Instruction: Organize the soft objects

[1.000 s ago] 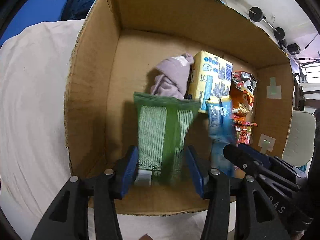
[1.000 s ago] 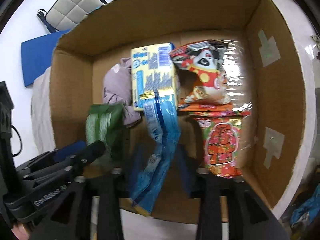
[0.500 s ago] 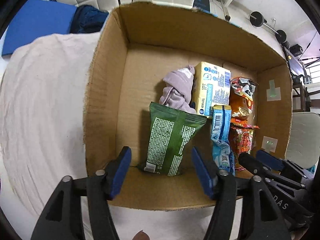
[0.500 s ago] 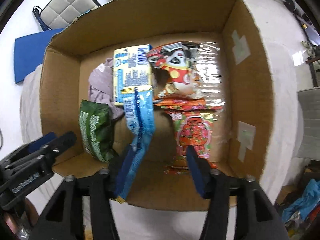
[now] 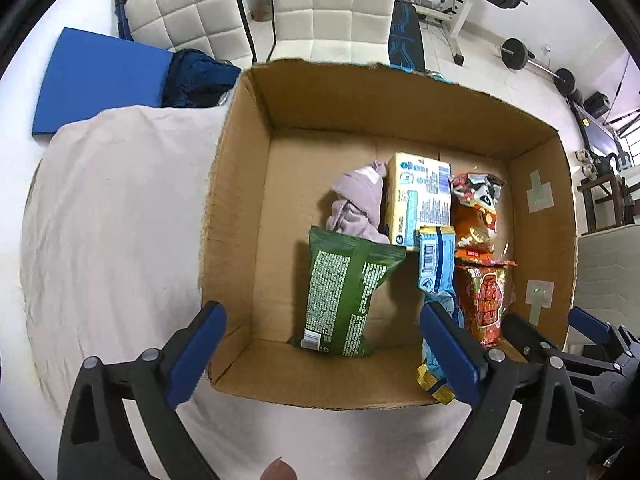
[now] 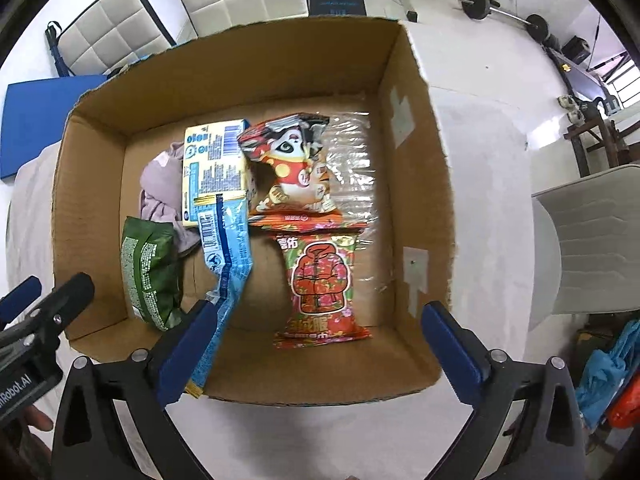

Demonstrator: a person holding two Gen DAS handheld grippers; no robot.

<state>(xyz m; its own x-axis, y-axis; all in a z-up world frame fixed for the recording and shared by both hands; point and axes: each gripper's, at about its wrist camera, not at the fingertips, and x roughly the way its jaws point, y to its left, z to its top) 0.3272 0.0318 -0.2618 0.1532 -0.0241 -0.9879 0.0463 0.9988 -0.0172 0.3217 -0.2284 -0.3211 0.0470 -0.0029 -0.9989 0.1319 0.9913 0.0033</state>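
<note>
Right now I have both claws spread wide over the near rim of the cardboard box [image 5: 240, 184], holding nothing. My left claw [image 5: 322, 354] frames the green snack bag [image 5: 344, 288], which lies on the box floor. My right claw [image 6: 320, 346] frames the red packet [image 6: 320, 284]. Between them, the blue wrapper [image 6: 224, 256] drapes over the near wall. Behind sit a yellow pack [image 5: 418, 200], a lilac cloth [image 5: 356, 204] and a panda bag [image 6: 294, 168].

Bare box floor [image 5: 280, 240] lies open left of green packet [image 5: 344, 288].
</note>
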